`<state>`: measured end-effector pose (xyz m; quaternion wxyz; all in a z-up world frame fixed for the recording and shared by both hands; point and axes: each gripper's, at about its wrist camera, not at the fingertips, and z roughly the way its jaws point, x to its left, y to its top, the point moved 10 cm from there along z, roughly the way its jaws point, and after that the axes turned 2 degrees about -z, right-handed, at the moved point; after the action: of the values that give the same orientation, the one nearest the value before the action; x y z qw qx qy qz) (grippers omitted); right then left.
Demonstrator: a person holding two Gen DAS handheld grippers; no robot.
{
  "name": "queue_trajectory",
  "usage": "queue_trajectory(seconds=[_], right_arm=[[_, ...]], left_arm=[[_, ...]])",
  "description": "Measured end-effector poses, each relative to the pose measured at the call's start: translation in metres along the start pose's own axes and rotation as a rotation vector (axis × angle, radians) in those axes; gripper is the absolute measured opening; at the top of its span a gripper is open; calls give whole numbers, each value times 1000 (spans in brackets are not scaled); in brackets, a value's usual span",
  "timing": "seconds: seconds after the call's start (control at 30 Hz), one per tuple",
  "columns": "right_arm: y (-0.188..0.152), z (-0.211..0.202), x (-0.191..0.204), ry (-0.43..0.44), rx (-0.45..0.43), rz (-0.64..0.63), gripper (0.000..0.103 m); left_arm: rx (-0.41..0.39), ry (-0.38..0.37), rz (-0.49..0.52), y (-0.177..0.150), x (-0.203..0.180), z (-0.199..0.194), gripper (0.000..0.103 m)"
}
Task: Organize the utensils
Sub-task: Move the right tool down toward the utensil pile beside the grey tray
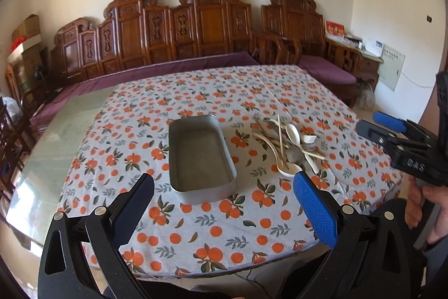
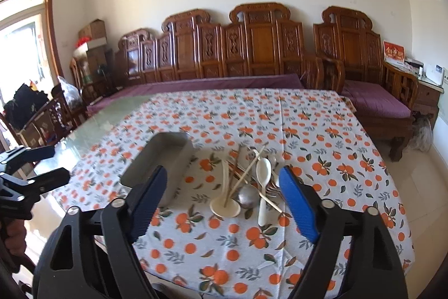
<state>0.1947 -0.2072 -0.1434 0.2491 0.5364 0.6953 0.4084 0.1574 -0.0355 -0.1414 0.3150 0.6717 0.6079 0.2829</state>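
An empty grey metal tray [image 1: 179, 147] [image 2: 179, 156] lies on the orange-print tablecloth [image 1: 224, 229] [image 2: 224, 243]. To its right sits a heap of utensils [image 1: 288, 145] [image 2: 249, 181]: white ceramic spoons [image 2: 263, 167], wooden chopsticks [image 2: 246, 173] and a metal spoon [image 2: 247, 196]. My left gripper [image 1: 224, 181] hovers open above the tray's near end, nothing between its fingers. My right gripper [image 2: 224, 175] is open above the near side of the heap, holding nothing; it also shows at the right edge of the left wrist view [image 1: 375, 125].
The table's bare glass top [image 1: 56, 136] extends left of the cloth. A carved wooden bench with purple cushions [image 1: 196, 30] runs behind the table. A person's hand [image 1: 431, 201] holds the right gripper's handle. Boxes are stacked at the far left.
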Motion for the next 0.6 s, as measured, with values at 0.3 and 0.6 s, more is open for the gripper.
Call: queue_trajectory(seconds=[0.3,0.6], right_arm=[[-8,56,-36,-11,88,22,55],[-23,110,-65,-10,161,62,50]], left_arm=[[74,-41,45,-1,-14,45,96],[111,-83,70,12,-33,86,86]])
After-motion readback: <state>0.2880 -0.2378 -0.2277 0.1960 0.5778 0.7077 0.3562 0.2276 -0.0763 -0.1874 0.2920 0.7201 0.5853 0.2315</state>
